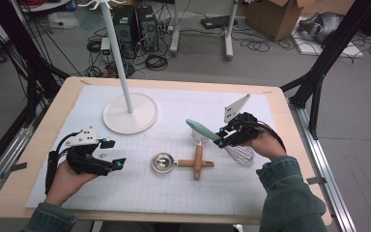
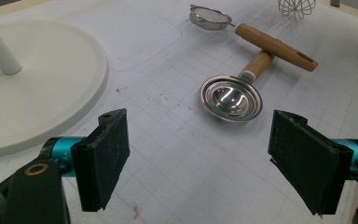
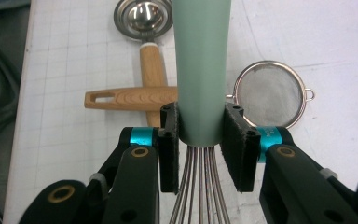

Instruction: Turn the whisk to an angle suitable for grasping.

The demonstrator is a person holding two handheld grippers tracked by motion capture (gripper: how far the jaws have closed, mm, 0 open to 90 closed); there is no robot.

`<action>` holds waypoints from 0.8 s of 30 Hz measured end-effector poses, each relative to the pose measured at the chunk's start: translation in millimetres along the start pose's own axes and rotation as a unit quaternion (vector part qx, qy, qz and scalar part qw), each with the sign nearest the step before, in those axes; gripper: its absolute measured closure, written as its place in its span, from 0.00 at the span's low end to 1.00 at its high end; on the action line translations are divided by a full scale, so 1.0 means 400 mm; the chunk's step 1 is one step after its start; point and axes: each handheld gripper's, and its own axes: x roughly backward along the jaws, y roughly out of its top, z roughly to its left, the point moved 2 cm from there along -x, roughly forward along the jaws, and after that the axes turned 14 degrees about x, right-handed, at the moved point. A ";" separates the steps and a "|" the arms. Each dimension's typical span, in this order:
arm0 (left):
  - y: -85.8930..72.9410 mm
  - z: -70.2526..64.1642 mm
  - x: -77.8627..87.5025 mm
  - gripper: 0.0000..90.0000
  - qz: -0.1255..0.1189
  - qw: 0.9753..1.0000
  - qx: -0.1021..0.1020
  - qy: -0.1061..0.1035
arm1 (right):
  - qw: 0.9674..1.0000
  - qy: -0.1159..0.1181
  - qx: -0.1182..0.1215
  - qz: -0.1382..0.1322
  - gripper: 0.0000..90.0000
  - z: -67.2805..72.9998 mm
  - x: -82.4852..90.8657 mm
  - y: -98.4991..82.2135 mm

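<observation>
White gridded mat [image 1: 140,188] covers a wooden table [image 1: 53,111], cables and computer towers on the floor behind. Landmark: the scoop [image 1: 163,162], a steel bowl on a wood handle, lying near mat centre. Right gripper [image 1: 223,135] sits right of the scoop and above the mat, jaws clamped on the whisk [image 1: 205,131] at the base of its mint-green handle, one pad on each side; the right gripper view shows the pads [image 3: 235,140] pressing the handle [image 3: 201,70] just above where the wires [image 3: 198,186] fan out. Whisk is tilted, handle end pointing up and toward the scoop side, wire head [image 1: 241,154] low, farther right of the scoop, close to the mat; cannot tell if the wires touch it. Strainer [image 1: 199,137], small steel mesh, lies just beyond and right of the scoop, under the whisk handle, its wood handle [image 1: 198,162] crossing over the scoop handle. Left gripper [image 1: 113,153] rests left of the scoop, near it but apart, jaws wide apart and nothing between them; left gripper view shows the scoop [image 2: 232,99] ahead between the two pads [image 2: 105,154]. White stand [image 1: 130,113], round base with a pole, sits beyond and left of the scoop.
</observation>
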 end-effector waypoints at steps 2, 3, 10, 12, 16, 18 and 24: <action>-0.001 0.001 0.002 0.23 -0.001 1.000 0.000 0.001 | 1.000 -0.002 -0.001 -0.003 0.77 -0.001 0.002 0.000; -0.001 0.002 0.003 0.23 -0.001 1.000 -0.001 0.001 | 1.000 -0.003 -0.004 -0.011 0.77 0.000 0.007 0.001; -0.004 0.009 0.009 0.23 -0.003 1.000 -0.001 0.004 | 0.999 -0.014 -0.017 -0.036 0.77 -0.002 0.022 0.002; -0.007 0.012 0.010 0.22 -0.004 1.000 0.001 0.006 | 0.998 -0.017 -0.025 -0.048 0.77 -0.001 0.029 0.003; -0.013 0.018 0.012 0.21 -0.006 1.000 0.002 0.011 | 0.997 -0.020 -0.032 -0.070 0.77 0.001 0.038 0.008; -0.016 0.022 0.014 0.21 -0.008 1.000 0.005 0.013 | 0.996 -0.025 -0.032 -0.085 0.77 0.000 0.045 0.014; -0.027 0.034 0.019 0.19 -0.018 1.000 0.012 0.019 | 0.989 -0.033 -0.052 -0.132 0.77 0.002 0.062 0.029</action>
